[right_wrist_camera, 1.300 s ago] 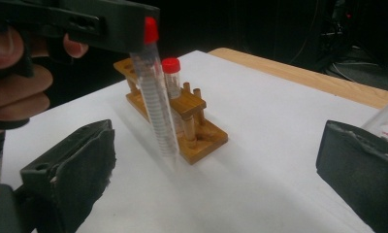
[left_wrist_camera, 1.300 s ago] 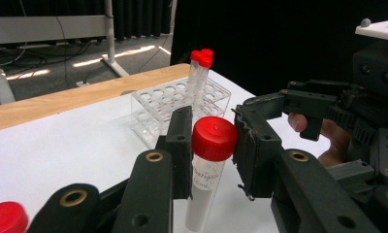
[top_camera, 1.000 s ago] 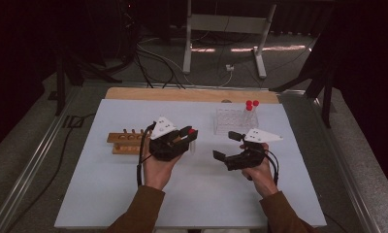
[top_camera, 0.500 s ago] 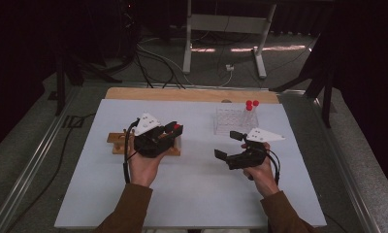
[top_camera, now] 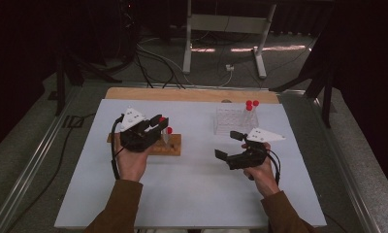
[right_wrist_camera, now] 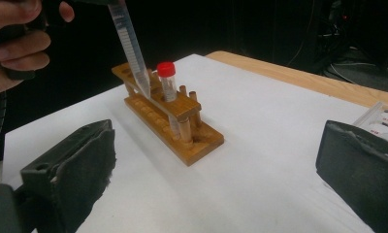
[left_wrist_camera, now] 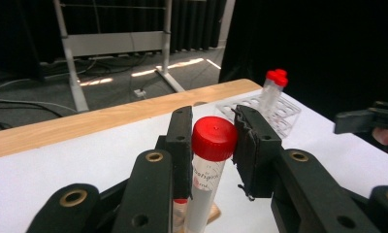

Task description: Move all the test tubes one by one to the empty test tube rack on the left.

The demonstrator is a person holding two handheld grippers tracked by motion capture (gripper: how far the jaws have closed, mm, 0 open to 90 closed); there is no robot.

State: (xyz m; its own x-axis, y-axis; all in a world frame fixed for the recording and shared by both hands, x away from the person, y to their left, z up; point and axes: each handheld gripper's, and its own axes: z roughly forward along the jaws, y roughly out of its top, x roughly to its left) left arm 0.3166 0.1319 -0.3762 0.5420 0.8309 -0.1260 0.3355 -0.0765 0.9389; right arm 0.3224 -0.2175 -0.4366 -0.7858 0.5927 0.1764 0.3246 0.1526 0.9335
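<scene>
Red-cap clear tube | printed label | tilted | in left gripper

Dark room, grey carpet floor

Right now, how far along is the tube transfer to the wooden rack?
Done: one red-capped tube stands in the wooden rack. In hand: the left gripper is shut on a second tube, its tip slanted at the rack. Left: two tubes stand in the clear rack; the right gripper is open.
</scene>
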